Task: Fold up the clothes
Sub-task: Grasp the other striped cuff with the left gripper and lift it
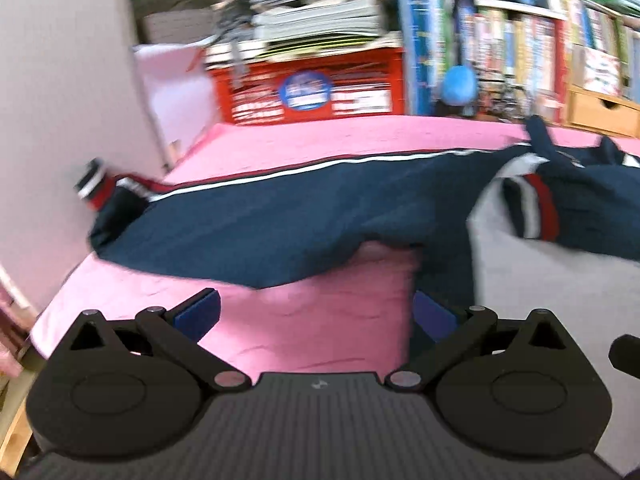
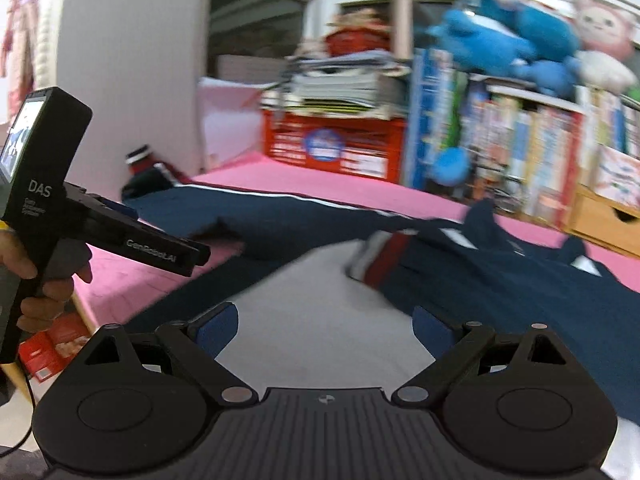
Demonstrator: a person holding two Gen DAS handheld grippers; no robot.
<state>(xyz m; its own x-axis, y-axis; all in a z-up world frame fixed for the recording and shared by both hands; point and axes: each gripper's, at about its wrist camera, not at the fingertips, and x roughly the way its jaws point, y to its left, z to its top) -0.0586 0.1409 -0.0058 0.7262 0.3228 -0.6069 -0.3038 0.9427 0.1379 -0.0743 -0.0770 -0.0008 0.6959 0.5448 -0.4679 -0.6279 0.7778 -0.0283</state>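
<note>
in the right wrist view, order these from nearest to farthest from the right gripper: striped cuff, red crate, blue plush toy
From the right gripper, in the right wrist view:
1. The red, white and navy striped cuff of the navy jacket, just ahead on the white lining, slightly right.
2. The red plastic crate, beyond the pink bed cover's far edge, centre.
3. The blue plush toy, highest up on the bookshelf, upper right.

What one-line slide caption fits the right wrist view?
Both open grippers, right and hand-held left, hover over a navy jacket spread on the pink mat.
</note>
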